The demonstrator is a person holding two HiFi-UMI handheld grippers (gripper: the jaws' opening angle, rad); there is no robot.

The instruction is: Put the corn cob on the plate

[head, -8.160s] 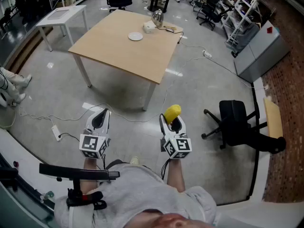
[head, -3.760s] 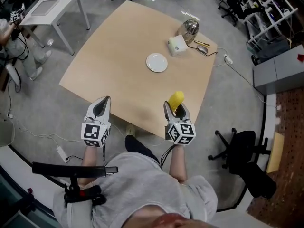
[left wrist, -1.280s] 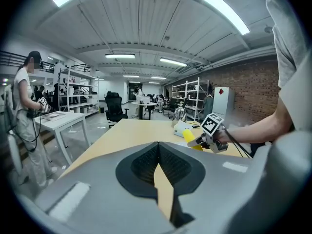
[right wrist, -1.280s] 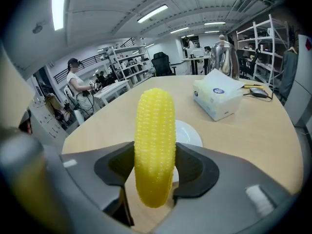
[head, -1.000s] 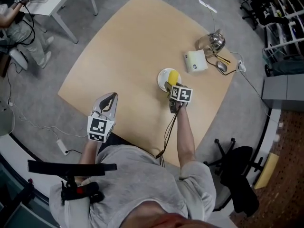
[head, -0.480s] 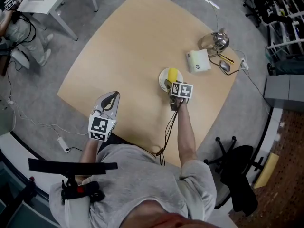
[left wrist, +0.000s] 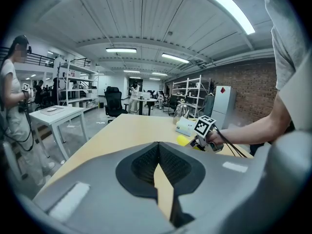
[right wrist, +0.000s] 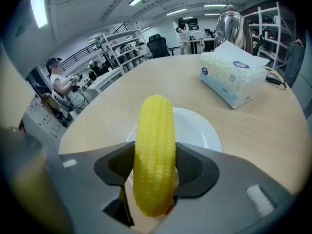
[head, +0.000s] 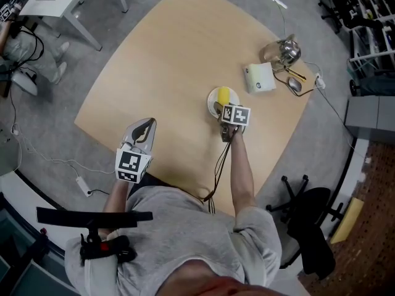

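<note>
A round white plate (right wrist: pixel 204 133) sits mid-frame on the light wooden table (head: pixel 157 60). Over its near rim is the bumpy, glossy yellow corn cob (right wrist: pixel 154 130), clamped lengthwise in the right gripper (right wrist: pixel 155 170); contact with the plate is unclear. The left gripper (left wrist: pixel 158 173), lower left, has its jaws pressed together with nothing between them.

Head view: plate (head: pixel 212 101) mostly covered by corn (head: pixel 224 95) and right hand-held gripper (head: pixel 222 105). Right gripper view: the plate's near rim and the corn's lower end sit behind the jaws. Small items (head: pixel 295 84) beside the kettle (head: pixel 284 51) are too small to identify.
</note>
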